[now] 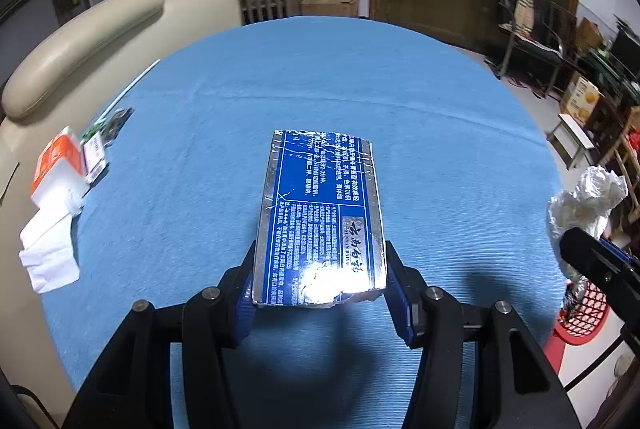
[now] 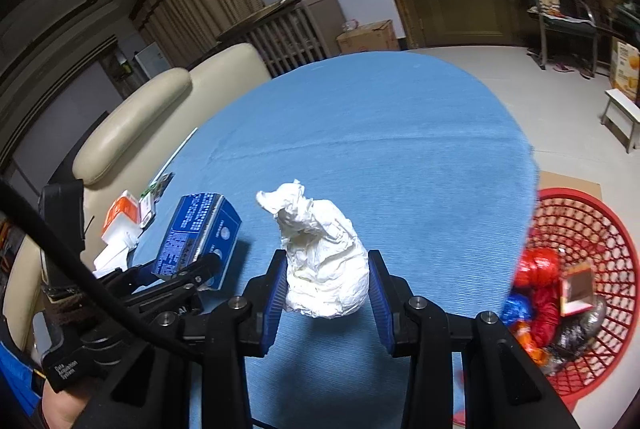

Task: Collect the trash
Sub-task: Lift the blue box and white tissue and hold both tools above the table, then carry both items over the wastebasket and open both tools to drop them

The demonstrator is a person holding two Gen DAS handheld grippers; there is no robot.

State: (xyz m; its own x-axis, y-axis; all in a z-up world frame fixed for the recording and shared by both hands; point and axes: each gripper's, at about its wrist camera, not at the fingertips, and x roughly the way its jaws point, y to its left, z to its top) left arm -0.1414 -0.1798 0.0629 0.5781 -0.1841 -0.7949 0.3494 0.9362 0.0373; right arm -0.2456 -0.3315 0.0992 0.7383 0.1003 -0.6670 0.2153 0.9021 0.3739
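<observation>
A blue and silver carton [image 1: 320,213] with white print sits between the pads of my left gripper [image 1: 320,293], which is shut on its near end above the blue tablecloth [image 1: 400,101]. The same carton [image 2: 200,237] shows at the left of the right wrist view, with the left gripper [image 2: 176,281] under it. My right gripper [image 2: 326,293] is shut on a crumpled white paper wad [image 2: 320,249], held over the cloth [image 2: 380,133]. That wad [image 1: 584,205] also appears at the right edge of the left wrist view.
A red mesh basket [image 2: 600,249] with red, blue and silver wrappers stands on the floor to the right of the table. An orange and white box [image 1: 60,165], white tissue [image 1: 48,249] and a small green pack [image 1: 108,129] lie at the table's left edge. A cream sofa [image 1: 80,41] stands behind.
</observation>
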